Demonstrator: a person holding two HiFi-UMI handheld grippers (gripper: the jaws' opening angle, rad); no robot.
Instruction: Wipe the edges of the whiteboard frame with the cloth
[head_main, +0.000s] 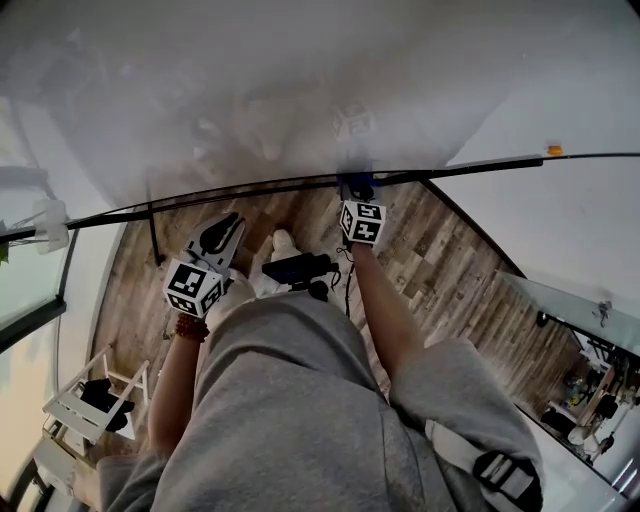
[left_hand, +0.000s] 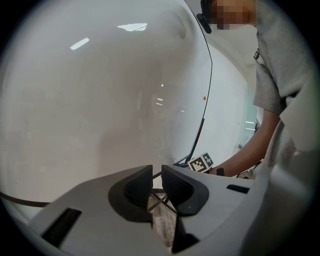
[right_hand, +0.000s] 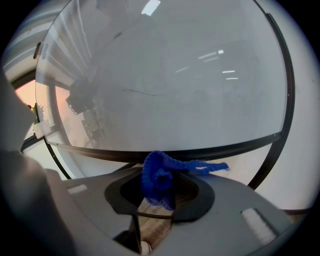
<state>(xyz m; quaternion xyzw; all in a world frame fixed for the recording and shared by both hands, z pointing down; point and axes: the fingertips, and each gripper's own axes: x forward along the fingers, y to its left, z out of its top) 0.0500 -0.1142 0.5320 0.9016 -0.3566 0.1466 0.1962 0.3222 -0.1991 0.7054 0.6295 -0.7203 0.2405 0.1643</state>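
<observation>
The whiteboard fills the top of the head view, with its thin black frame running along the lower edge. My right gripper is up against that lower frame edge, shut on a blue cloth. In the right gripper view the cloth bunches between the jaws, a tail trails right, and the frame passes just behind it. My left gripper hangs below the frame, apart from it. Its jaws stand nearly together with nothing between them.
A black stand leg drops from the frame to the wooden floor. A black object lies on the floor by the person's feet. A white rack stands at lower left and a glass panel at right.
</observation>
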